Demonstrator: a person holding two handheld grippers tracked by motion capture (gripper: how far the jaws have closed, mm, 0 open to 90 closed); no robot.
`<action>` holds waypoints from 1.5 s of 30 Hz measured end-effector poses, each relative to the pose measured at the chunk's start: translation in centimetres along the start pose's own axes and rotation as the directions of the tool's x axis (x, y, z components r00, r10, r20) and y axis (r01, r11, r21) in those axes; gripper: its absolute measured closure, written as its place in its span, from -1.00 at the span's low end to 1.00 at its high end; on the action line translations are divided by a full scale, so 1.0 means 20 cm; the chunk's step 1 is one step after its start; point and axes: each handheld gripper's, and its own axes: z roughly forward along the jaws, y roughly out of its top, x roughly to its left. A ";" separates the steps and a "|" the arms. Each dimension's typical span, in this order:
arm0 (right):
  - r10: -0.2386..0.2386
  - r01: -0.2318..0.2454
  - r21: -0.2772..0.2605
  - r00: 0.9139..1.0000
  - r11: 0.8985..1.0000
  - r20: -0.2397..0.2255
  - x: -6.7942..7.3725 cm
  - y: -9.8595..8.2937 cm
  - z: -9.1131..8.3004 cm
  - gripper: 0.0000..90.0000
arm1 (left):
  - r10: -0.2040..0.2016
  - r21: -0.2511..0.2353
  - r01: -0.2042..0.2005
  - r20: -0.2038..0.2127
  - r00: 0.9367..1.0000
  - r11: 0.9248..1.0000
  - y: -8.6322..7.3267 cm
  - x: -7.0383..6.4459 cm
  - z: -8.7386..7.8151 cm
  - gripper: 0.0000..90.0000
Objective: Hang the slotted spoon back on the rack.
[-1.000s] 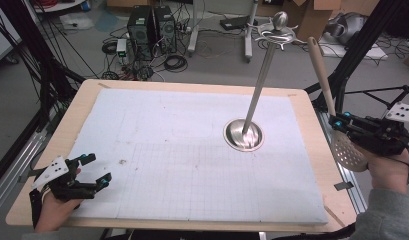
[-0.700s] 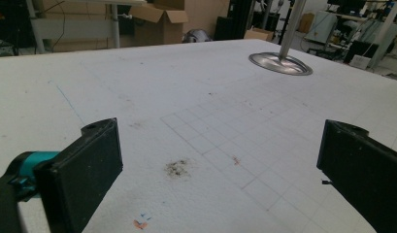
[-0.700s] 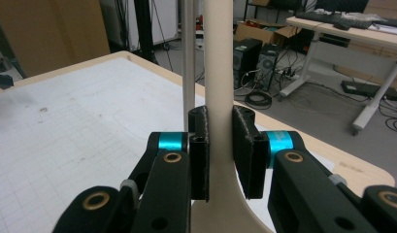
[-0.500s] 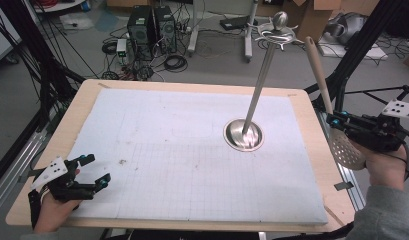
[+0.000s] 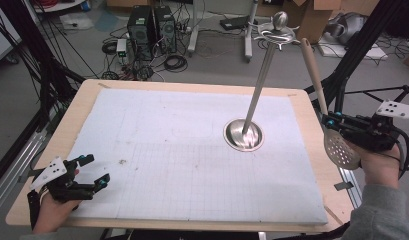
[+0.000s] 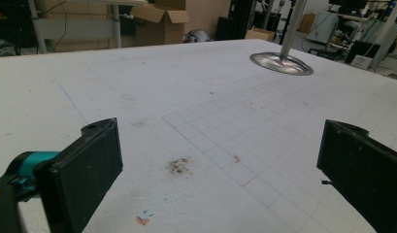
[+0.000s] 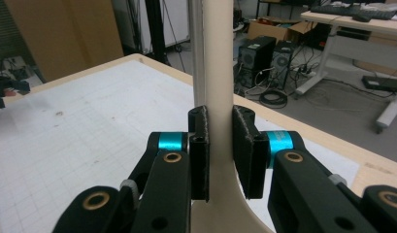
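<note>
Fingers of right gripper [image 7: 219,150] clamp skimmer [image 5: 342,148] handle — left gripper [image 5: 94,172] wide open, empty.

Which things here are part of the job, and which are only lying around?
Job: slotted spoon, clamped in right gripper; metal stand with hooks on top.

Around: open left gripper resting idle; computer towers; cardboard boxes.

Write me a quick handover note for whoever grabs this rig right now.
Right hand-held gripper: shut on the slotted spoon, clamping its pale handle, head down, held beside the table's right edge.
Left hand-held gripper: open, holding nothing, low at the near left corner of the white mat.
Utensil stand: upright on the mat, hooks at the top bare.
Done: spoon picked up.
Left: probably hang the spoon on the stand.
</note>
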 end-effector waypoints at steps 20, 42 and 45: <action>0.035 -0.034 0.015 0.999 0.999 -0.039 0.01 0.00 0.08 0.74 | 0.000 0.001 0.000 -0.008 1.000 1.000 0.01 0.02 0.00 -0.94; 0.025 -0.024 0.070 1.000 0.997 -0.019 0.02 0.04 0.10 0.74 | 0.004 0.007 -0.004 -0.002 1.000 1.000 0.00 0.01 0.00 -0.94; 0.026 -0.025 0.071 0.999 0.997 -0.019 0.02 0.04 0.11 0.74 | 0.000 0.005 0.000 -0.003 1.000 1.000 0.00 0.01 0.00 -0.94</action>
